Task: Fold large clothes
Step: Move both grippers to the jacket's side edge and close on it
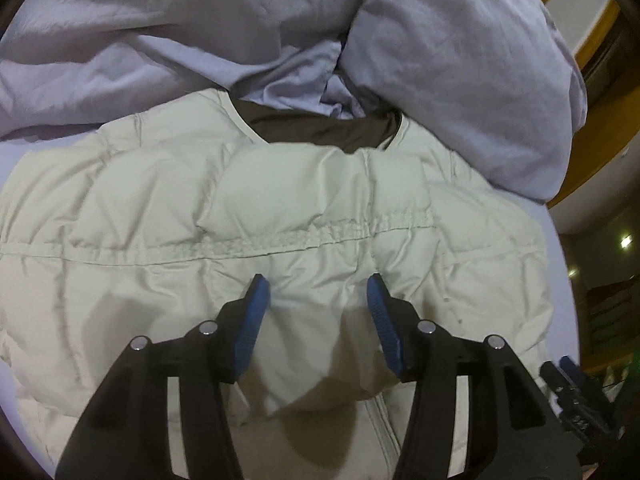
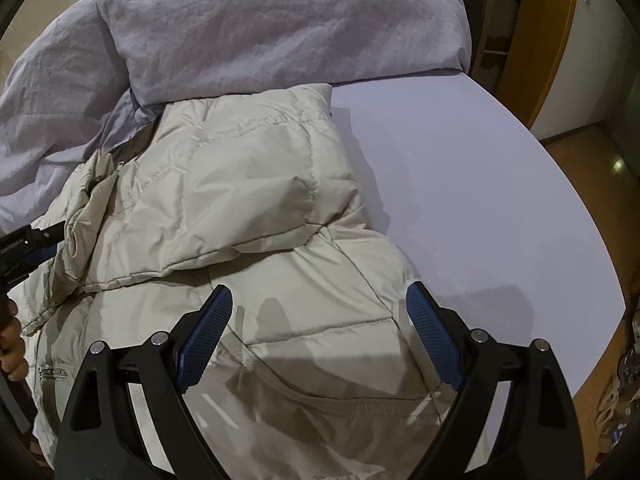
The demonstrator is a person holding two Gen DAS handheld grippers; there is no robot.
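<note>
A pale cream quilted puffer jacket [image 1: 280,200] lies spread on the bed, its dark lining [image 1: 320,132] showing at the collar. One sleeve [image 2: 240,184] is folded across the body. My left gripper [image 1: 318,292] hovers over the middle of the jacket with its blue pads apart and nothing pinched between them. In the right wrist view the left gripper [image 2: 36,240] sits at the left edge beside a bunched cuff [image 2: 88,208]. My right gripper [image 2: 320,304] stands wide open above the jacket's right side, near its edge, holding nothing.
A crumpled lilac duvet [image 1: 160,40] is piled along the far side, touching the collar. Bare lilac sheet [image 2: 480,200] lies to the right of the jacket. Beyond the bed's edge are wooden floor and furniture [image 2: 552,60]. A person's hand [image 2: 12,344] shows at the left.
</note>
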